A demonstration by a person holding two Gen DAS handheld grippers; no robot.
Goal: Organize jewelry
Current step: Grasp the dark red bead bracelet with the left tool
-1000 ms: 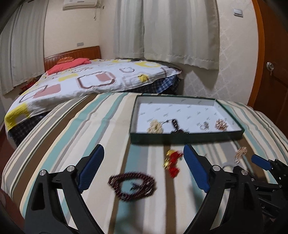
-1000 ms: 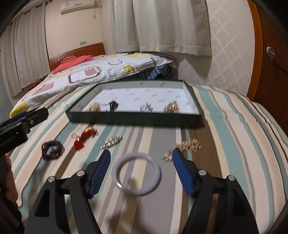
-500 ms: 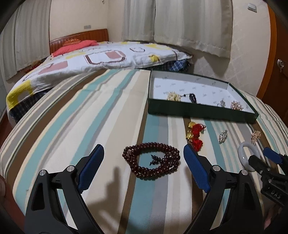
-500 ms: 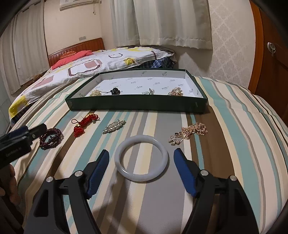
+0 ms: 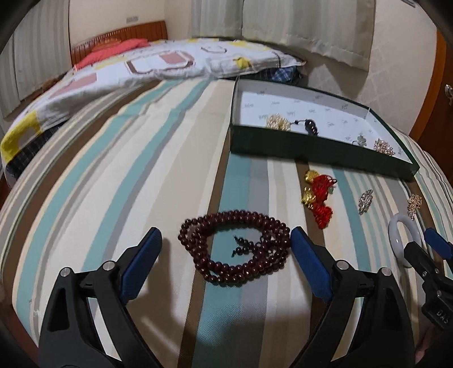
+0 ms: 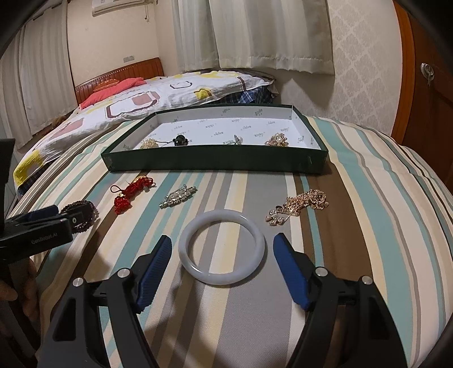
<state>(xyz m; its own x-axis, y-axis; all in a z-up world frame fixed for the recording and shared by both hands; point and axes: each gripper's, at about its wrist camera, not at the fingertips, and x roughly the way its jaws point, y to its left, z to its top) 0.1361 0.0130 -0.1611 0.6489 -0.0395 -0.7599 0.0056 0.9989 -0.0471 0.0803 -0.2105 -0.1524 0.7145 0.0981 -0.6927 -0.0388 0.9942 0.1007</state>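
Jewelry: bead bracelet (image 5: 236, 246) now lay between the spread left tool (image 5: 225, 249), bangle (image 6: 222, 253) between the spread right tool (image 6: 222, 253), both having closed in, pickups imminent, box (image 6: 215, 164) ahead.

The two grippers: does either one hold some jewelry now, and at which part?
Nothing is held. The left gripper stands open around the bead bracelet, the right gripper open around the white bangle.

Striped bedspread (image 6: 354, 175) underneath; farther back a patterned quilt (image 6: 147, 99), red pillow (image 6: 113, 87), wooden headboard (image 6: 119, 73), pale curtains (image 6: 269, 31), wall air conditioner (image 6: 121, 4), wooden door (image 6: 424, 70).
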